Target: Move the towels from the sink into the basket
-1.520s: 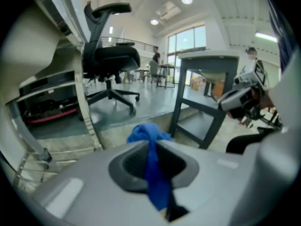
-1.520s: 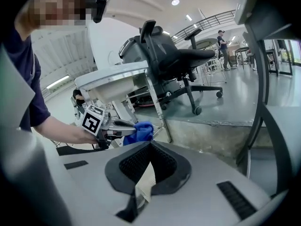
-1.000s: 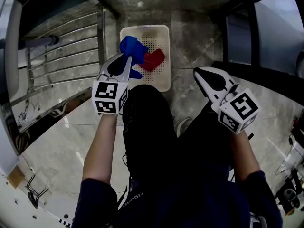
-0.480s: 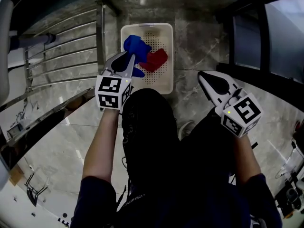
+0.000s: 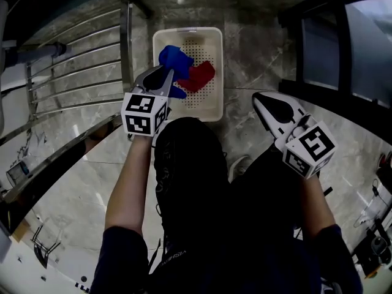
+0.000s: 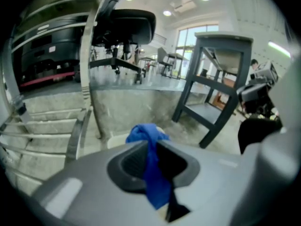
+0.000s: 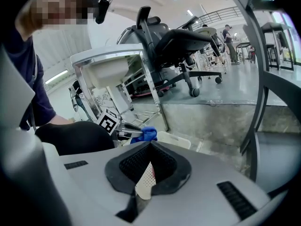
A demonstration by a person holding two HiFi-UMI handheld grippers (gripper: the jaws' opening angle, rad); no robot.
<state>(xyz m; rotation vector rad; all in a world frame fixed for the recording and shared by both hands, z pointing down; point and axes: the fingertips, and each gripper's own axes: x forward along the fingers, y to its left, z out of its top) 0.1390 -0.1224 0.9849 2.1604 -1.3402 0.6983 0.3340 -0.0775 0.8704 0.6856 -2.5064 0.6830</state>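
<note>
**Blue towel pinched over the basket, red towel already inside**

Seen through the head view, and listed from largest to smallest. The grey marble floor (image 5: 251,48) fills the field. At its left stands a steel rack (image 5: 79,54) of parallel rails, and at its right a dark-framed stand (image 5: 318,35). In the right gripper view I see a white sink (image 7: 110,72) carried on steel legs, well apart from the basket. The person's legs in black trousers (image 5: 190,182) occupy the lower centre, with one forearm reaching forward on each side.

The white perforated basket (image 5: 218,72) sits on the floor directly ahead of the knees, between the rack and the stand.

The left gripper (image 5: 166,78) points down and forward over the near-left part of the basket. Its jaws have just been easing apart, yet I see them nipping a fold of the blue towel (image 5: 173,59). In the left gripper view the cloth runs through the narrow gap and bunches beyond the tips. The bunch hangs over the left half of the basket; I cannot tell whether it touches the bottom.

The right gripper (image 5: 258,100) hovers over bare floor just right of the basket, its jaws pressed together on nothing.

The red towel (image 5: 201,76) lies crumpled on the basket's perforated bottom, just beside the blue towel on its right
</note>
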